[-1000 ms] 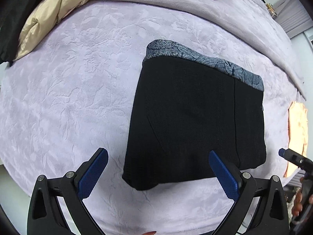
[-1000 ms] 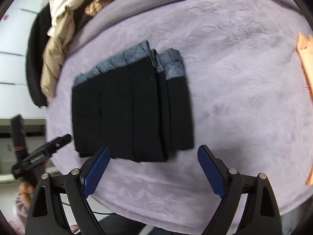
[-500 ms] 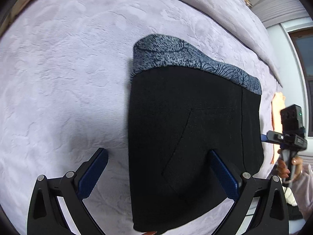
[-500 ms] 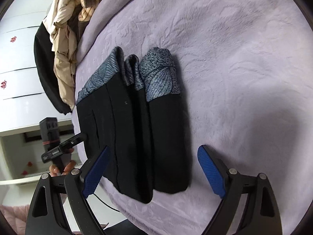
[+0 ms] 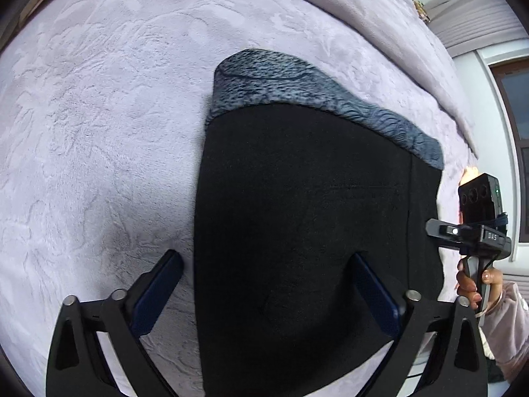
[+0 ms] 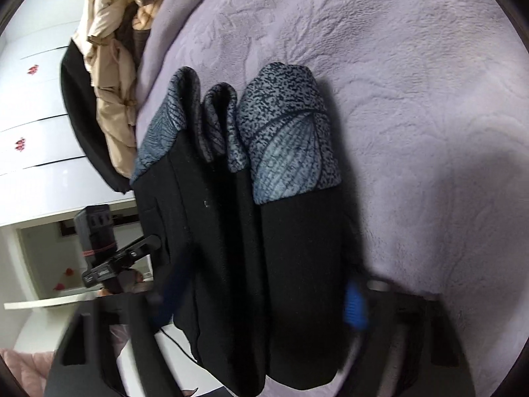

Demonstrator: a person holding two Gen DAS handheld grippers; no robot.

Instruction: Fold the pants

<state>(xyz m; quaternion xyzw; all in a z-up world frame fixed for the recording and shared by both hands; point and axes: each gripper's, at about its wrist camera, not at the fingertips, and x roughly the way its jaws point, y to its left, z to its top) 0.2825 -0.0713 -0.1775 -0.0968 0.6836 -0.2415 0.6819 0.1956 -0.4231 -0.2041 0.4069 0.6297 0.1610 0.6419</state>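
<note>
The black pants point(image 5: 297, 215) lie folded into a thick stack on the lilac blanket point(image 5: 99, 132), their grey patterned waistband point(image 5: 297, 89) on the far side. My left gripper point(image 5: 266, 256) hangs low over the stack's near left corner. Its jaws are closing: one finger point(image 5: 158, 291) is on the blanket beside the edge, the other lies over the black cloth. In the right wrist view the pants point(image 6: 248, 248) show their layered side. My right gripper point(image 6: 264, 287), blurred, straddles that stack with closing jaws, and I see no firm pinch. A hand holds it at the pants' right edge point(image 5: 469, 235).
A heap of beige and black clothes point(image 6: 109, 115) sits at the blanket's far left corner, with white drawers point(image 6: 33, 99) behind. An orange item point(image 5: 471, 173) lies beyond the pants on the right. The bed's edge runs just below both grippers.
Both grippers have come down and tilted onto the near end of the pants, which now fill more of each view. Both pairs of jaws have narrowed and the right wrist view has blurred.
</note>
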